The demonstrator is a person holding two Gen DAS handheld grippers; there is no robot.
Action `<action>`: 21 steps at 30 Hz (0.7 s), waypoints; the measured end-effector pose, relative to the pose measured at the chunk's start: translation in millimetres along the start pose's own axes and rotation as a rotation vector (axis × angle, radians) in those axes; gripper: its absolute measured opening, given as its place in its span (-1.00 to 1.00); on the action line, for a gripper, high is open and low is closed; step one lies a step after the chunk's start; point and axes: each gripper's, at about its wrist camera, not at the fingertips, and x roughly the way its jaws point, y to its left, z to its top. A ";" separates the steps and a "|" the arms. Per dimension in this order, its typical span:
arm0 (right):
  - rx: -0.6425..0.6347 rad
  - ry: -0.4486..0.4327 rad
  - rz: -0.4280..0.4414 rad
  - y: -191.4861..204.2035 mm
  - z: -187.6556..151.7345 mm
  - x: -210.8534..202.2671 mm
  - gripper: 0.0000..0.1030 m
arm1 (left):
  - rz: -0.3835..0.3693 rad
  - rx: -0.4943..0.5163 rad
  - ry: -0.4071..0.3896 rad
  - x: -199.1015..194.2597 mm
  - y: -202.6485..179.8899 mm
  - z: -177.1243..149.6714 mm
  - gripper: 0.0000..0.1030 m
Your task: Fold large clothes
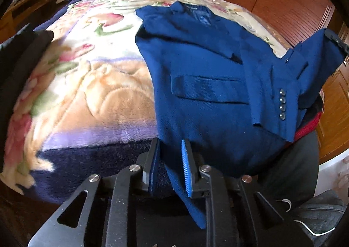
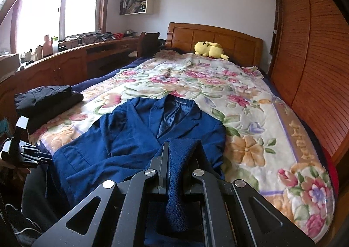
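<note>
Both pairs of jaws are closed on cloth. Blue fabric fills the gap of the right gripper (image 2: 182, 155), hiding its pads, and which part of the jacket (image 2: 139, 129) it grips is hard to tell. Between the fingers of the left gripper (image 1: 171, 159) a hem corner hangs down; its left pad is mostly hidden. Spread face up on the flowered blanket (image 2: 250, 98), the jacket lies at the bed's near end, just ahead of both grippers. A folded black garment (image 2: 43, 103) lies left of it.
</note>
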 end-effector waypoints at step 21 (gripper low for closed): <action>0.081 0.003 0.013 -16.3 -22.0 2.5 -0.90 | -0.026 0.006 -0.080 -12.2 -12.0 -11.1 -0.92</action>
